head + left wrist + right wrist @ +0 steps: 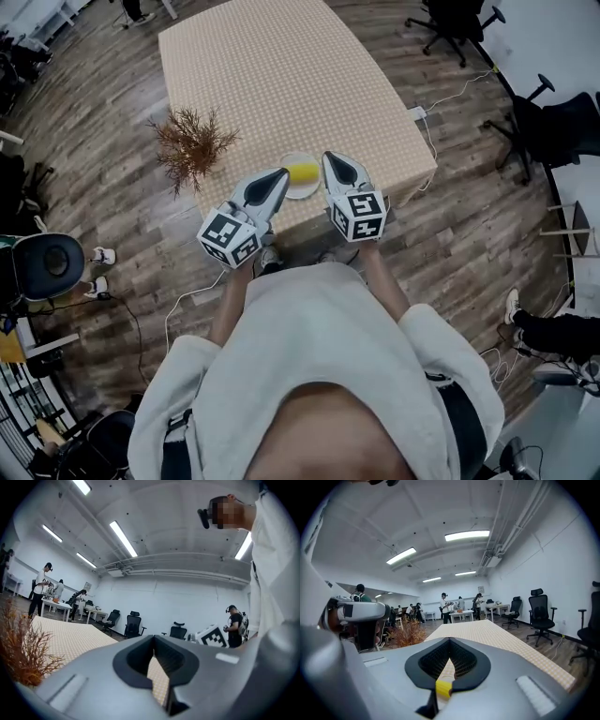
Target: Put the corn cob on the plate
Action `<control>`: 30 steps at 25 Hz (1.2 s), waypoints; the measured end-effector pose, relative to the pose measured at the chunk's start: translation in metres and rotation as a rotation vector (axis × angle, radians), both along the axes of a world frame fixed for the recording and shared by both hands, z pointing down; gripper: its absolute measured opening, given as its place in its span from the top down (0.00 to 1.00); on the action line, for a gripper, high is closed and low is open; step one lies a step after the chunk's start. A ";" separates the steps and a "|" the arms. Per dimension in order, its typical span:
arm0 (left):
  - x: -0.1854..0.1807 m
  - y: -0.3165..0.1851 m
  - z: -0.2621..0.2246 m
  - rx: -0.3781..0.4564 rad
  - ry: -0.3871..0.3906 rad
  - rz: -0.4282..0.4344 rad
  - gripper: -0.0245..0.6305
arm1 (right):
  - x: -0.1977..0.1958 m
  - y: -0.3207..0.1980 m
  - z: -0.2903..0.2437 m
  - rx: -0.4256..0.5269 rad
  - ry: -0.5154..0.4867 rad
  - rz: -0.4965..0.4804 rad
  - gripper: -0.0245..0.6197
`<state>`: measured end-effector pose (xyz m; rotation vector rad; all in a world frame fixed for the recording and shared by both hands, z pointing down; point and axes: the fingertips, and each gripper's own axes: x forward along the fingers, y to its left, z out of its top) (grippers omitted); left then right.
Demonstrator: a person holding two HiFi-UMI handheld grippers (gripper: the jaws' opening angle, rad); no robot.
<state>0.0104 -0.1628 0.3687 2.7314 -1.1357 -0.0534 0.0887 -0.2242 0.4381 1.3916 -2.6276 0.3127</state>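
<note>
The corn (302,172) lies on the plate (298,192), on the half farther from the person. Its long axis runs flat across the plate, roughly left to right in the head view. Which end is the tip cannot be told.

The plate sits on the table (272,66), close to the table's near edge.

The left gripper (282,174) is held just left of the plate, with its tip over the plate's left rim and pointing toward the corn. Its jaws are closed tip to tip with nothing between them. Only the checked cloth shows through the window behind the tips.

The right gripper (328,157) is held just right of the plate, angled past the plate's far right rim. Its jaws are also closed and hold nothing. A yellow bit shows through the slit below its tips.

A dried plant (192,142) stands well left of the plate, at the table's left edge. Office chairs (450,23) stand on the floor far beyond the plate, to the right. A cable (445,98) trails off the table's right edge.
</note>
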 end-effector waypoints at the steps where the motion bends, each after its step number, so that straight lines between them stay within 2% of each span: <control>1: 0.006 0.003 0.002 -0.007 0.000 -0.002 0.95 | 0.003 0.004 -0.001 0.009 0.014 -0.007 0.96; 8: 0.025 0.036 0.019 -0.070 -0.031 -0.006 0.95 | 0.010 0.047 -0.005 0.065 0.071 -0.043 0.96; 14: 0.013 0.049 0.019 -0.056 -0.020 0.025 0.95 | -0.005 0.081 -0.005 0.054 0.036 -0.043 0.96; 17: -0.002 0.062 0.014 -0.031 -0.010 0.045 0.95 | -0.015 0.094 -0.013 0.060 0.022 -0.021 0.96; 22: -0.052 0.104 0.025 -0.050 -0.012 0.065 0.95 | -0.051 0.135 -0.024 0.071 -0.005 0.041 0.97; 26: -0.085 0.141 0.033 -0.070 -0.011 0.098 0.95 | -0.080 0.181 -0.018 0.027 -0.026 0.097 0.97; 30: -0.098 0.173 0.035 -0.071 0.010 0.143 0.95 | -0.099 0.225 -0.008 0.004 0.018 0.125 0.97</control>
